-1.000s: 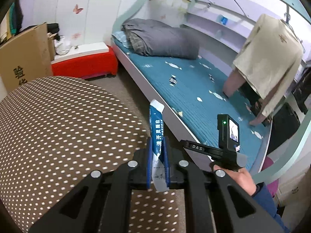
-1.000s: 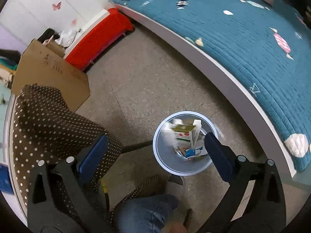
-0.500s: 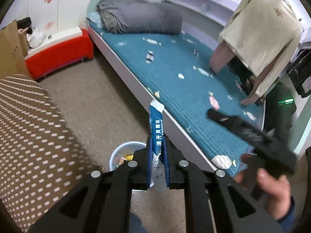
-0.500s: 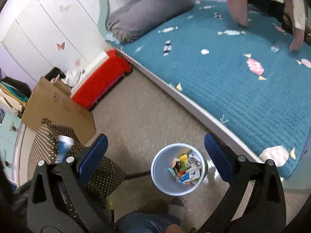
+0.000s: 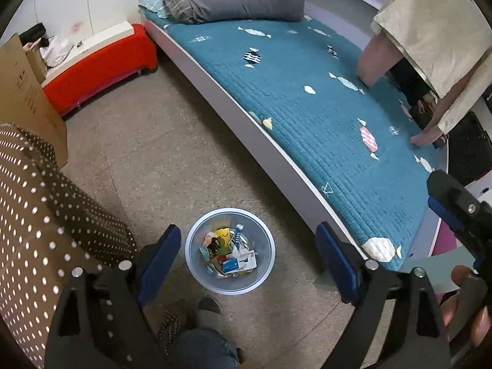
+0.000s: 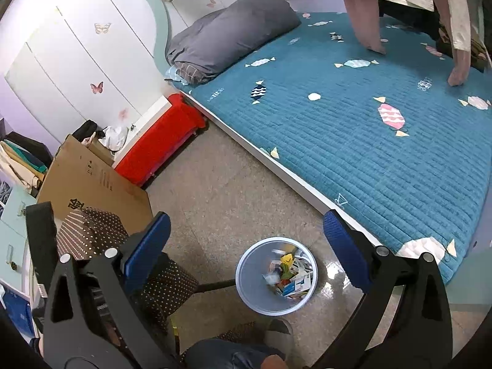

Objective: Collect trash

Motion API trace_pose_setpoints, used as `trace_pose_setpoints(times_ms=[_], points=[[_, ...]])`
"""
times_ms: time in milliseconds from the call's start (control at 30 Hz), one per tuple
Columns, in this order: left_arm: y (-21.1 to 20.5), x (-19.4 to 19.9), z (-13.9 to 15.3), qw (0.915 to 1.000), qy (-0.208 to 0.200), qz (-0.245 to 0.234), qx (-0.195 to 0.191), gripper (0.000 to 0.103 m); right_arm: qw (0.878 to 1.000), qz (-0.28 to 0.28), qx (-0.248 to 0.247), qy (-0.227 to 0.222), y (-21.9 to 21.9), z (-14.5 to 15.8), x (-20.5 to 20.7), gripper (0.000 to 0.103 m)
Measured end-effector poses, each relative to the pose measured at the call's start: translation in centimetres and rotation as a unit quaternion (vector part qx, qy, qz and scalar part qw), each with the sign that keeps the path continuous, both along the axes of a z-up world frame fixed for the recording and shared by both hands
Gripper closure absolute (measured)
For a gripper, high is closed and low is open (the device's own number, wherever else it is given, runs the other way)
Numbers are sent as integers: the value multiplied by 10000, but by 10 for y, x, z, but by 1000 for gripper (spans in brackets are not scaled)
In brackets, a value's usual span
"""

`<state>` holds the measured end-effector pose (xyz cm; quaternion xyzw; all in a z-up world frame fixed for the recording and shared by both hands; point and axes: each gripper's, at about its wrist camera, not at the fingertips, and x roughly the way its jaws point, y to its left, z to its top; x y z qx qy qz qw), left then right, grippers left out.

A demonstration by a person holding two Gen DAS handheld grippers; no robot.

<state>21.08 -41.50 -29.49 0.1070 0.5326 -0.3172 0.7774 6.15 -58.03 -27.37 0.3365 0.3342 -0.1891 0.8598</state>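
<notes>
A pale blue wastebasket [image 5: 192, 264] stands on the floor beside the bed, filled with several wrappers and cartons. A blue-and-white sachet [image 5: 238, 236] lies upright on top of that trash. My left gripper [image 5: 247, 236] hangs above the basket, its jaws opening wide with nothing between them. In the right wrist view the same wastebasket [image 6: 244, 279] sits below and between the fingers of my right gripper [image 6: 246, 224], which is open and holds nothing. The right gripper's blue finger [image 5: 446, 212] and the hand holding it show at the right edge of the left wrist view.
A teal quilted bed [image 5: 307, 117] with a white frame runs along the right. A brown polka-dot chair [image 5: 40, 215] fills the left, with a cardboard box [image 6: 92, 184] and a red bench [image 5: 98, 67] behind it. A person's knee [image 5: 203, 350] and shoe are just below the basket.
The left gripper swung from over the chair to above the wastebasket and opened; the sachet it held now lies in the basket. The right gripper rose, so the basket looks smaller.
</notes>
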Motion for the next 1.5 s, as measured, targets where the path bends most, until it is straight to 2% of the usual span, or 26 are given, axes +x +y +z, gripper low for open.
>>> trace_pose_setpoints(times_ms=[167, 267, 467, 600, 733, 967, 1100, 1300, 1500], points=[[15, -8, 21, 9995, -278, 105, -62, 14, 9999, -70, -105, -6, 9, 10, -1, 6], [25, -16, 40, 9979, -630, 158, -86, 13, 9997, -74, -230, -70, 20, 24, -4, 6], [58, -44, 87, 9900, -1334, 252, -384, 10, 9983, 73, -532, -222, 54, 70, -9, 6], [86, -67, 120, 9835, -1772, 83, -357, 9, 9963, 206, -736, -391, 83, 102, -14, 6], [125, -80, 152, 9786, -2003, 285, -388, 9, 9926, 406, -1001, -548, 123, 138, -18, 6], [208, -99, 204, 9525, -2782, 1140, -476, 9, 9799, 859, -1577, -871, 202, 196, -26, 6], [253, -114, 230, 9320, -3209, 1606, -515, 7, 9700, 1066, -1933, -1020, 244, 220, -31, 6], [305, -138, 260, 9076, -3601, 2086, -552, 6, 9542, 1276, -2391, -1269, 297, 250, -47, 6], [345, -165, 281, 8909, -3751, 2463, -705, 6, 9405, 1450, -2699, -1470, 332, 268, -58, 6]])
